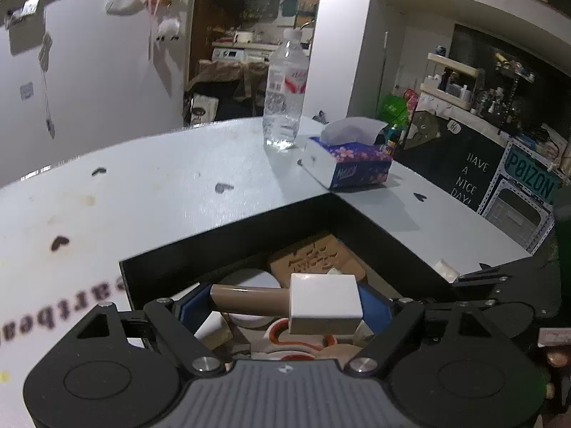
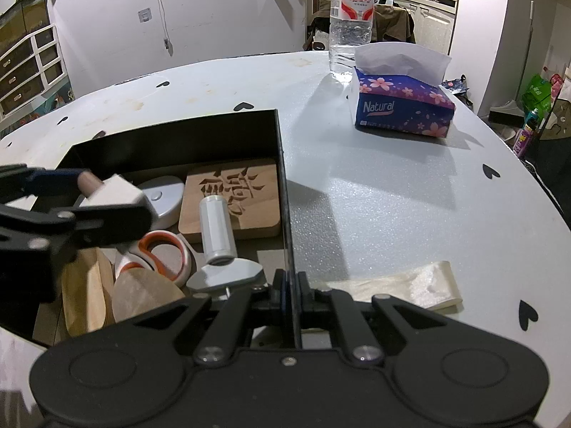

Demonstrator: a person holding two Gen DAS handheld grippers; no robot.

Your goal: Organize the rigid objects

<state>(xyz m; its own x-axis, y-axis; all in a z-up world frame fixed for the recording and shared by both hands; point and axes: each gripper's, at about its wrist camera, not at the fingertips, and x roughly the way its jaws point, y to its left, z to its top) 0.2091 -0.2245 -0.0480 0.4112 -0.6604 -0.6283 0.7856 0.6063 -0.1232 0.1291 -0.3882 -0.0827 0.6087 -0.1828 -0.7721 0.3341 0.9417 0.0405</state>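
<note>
A black open box (image 2: 178,139) stands on the white table. In it lie a carved wooden block (image 2: 232,196), a silver cylinder (image 2: 217,232), an orange-and-white tape ring (image 2: 167,253), a grey oval piece (image 2: 164,199) and brown paper items (image 2: 89,285). My left gripper (image 1: 285,303) hangs over the box, shut lengthwise on a small mallet with a brown handle (image 1: 249,297) and a white block head (image 1: 323,303). The same gripper (image 2: 96,196) shows at the left of the right wrist view. My right gripper (image 2: 292,292) is shut on the box's right wall.
A water bottle (image 2: 351,18) and a blue floral tissue box (image 2: 403,107) stand at the far right of the table. A cream plastic strip (image 2: 410,285) lies right of my right gripper. Shelves and clutter sit beyond the table's right edge.
</note>
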